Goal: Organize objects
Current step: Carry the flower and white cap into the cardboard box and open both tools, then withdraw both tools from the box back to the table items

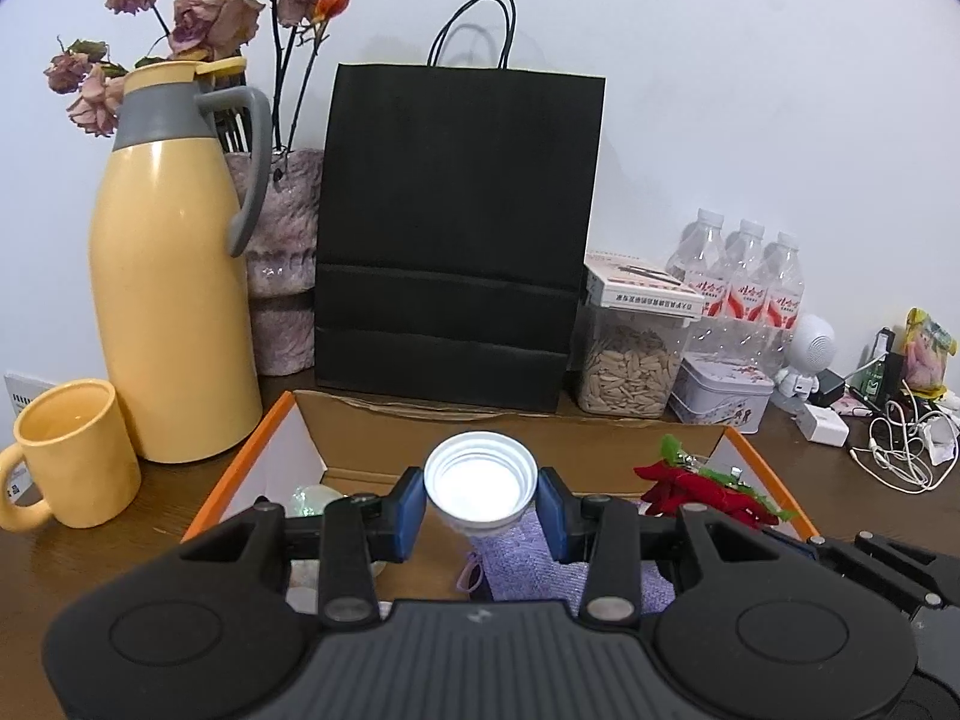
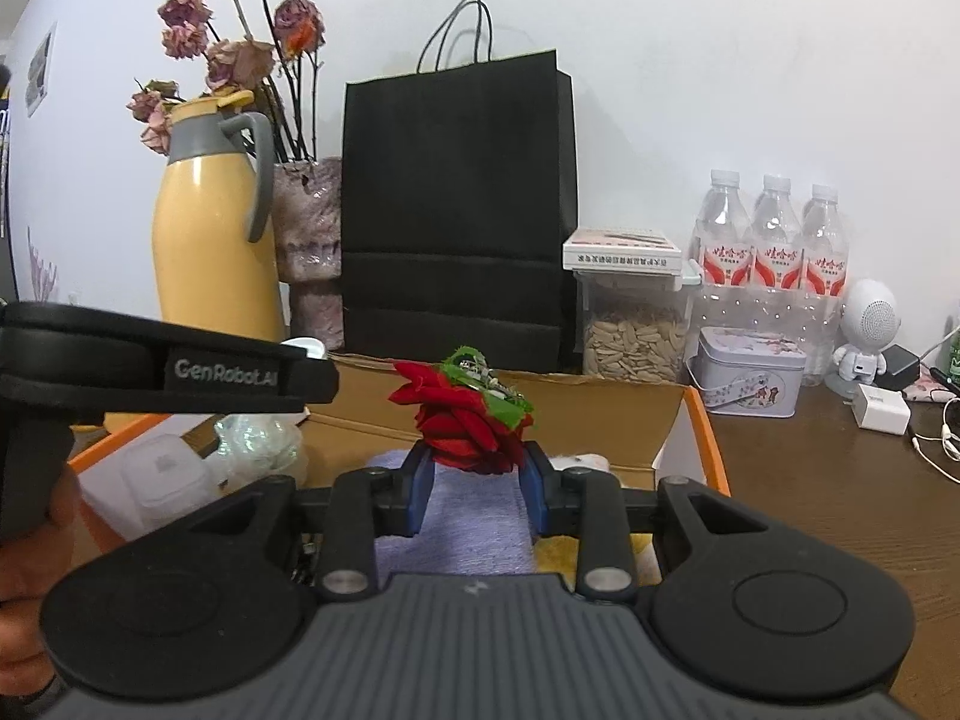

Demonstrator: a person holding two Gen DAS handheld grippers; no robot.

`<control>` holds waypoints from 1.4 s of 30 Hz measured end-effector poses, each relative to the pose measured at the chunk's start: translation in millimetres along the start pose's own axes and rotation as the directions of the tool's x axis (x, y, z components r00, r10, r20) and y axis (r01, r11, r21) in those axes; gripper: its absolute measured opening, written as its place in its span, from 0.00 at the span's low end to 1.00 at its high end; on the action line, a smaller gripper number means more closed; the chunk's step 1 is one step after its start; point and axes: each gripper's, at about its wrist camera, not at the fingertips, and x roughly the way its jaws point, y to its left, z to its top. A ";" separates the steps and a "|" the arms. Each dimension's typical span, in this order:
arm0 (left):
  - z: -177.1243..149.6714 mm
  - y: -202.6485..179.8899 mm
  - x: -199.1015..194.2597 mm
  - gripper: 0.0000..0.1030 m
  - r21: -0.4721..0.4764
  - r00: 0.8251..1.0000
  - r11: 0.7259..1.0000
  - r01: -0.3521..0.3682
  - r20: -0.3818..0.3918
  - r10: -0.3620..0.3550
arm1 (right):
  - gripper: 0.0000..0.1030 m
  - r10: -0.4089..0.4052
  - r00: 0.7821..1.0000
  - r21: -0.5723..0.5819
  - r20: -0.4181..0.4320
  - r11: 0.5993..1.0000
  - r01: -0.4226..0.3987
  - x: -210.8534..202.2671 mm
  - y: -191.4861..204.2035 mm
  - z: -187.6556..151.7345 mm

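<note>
Your left gripper (image 1: 480,507) is clamped on a small white ribbed plastic cup (image 1: 479,483); your right gripper (image 2: 477,474) is clamped on a red fabric rose (image 2: 465,423). Both hang over the orange-edged cardboard box (image 1: 240,468). Far side: black paper bag (image 1: 456,240) w/ yellow thermos jug (image 1: 171,288) left, seed jar (image 1: 630,360) & water bottles (image 1: 744,276) right. Dark wood tabletop (image 1: 840,492), white wall.

"GenRobot.AI" is showing in grey letters on the left gripper's (image 2: 300,354) black body. Red labels on the bottles (image 2: 774,252) and the strip on the box (image 2: 621,252) are carrying print too small to read.
</note>
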 end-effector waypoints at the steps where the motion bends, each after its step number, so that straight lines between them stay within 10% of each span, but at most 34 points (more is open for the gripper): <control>1: -0.3 -0.4 1.1 0.37 0.003 1.000 1.000 -0.002 -0.001 0.002 | 0.31 -0.002 1.000 0.001 -0.005 1.000 0.002 1.8 -1.1 -0.3; 4: -1.7 -3.3 1.9 0.42 0.030 1.000 0.999 -0.018 0.010 0.018 | 0.42 -0.002 0.999 0.011 -0.036 1.000 0.002 5.5 -5.0 -1.0; 7: -1.8 -3.3 -0.8 0.90 0.032 0.999 0.998 -0.044 0.016 0.044 | 0.84 -0.016 0.999 0.023 -0.045 1.000 0.017 3.4 -7.4 -2.2; 9: -2.6 -3.8 -5.5 1.00 0.032 0.998 0.999 -0.040 0.044 0.038 | 1.00 -0.026 0.999 0.010 -0.035 1.000 0.026 -0.5 -6.5 -1.8; 42: -35.0 11.1 -78.6 1.00 -0.011 0.986 0.999 -0.030 0.167 0.031 | 1.00 -0.052 0.999 -0.026 0.008 0.998 0.052 -67.0 3.0 -19.1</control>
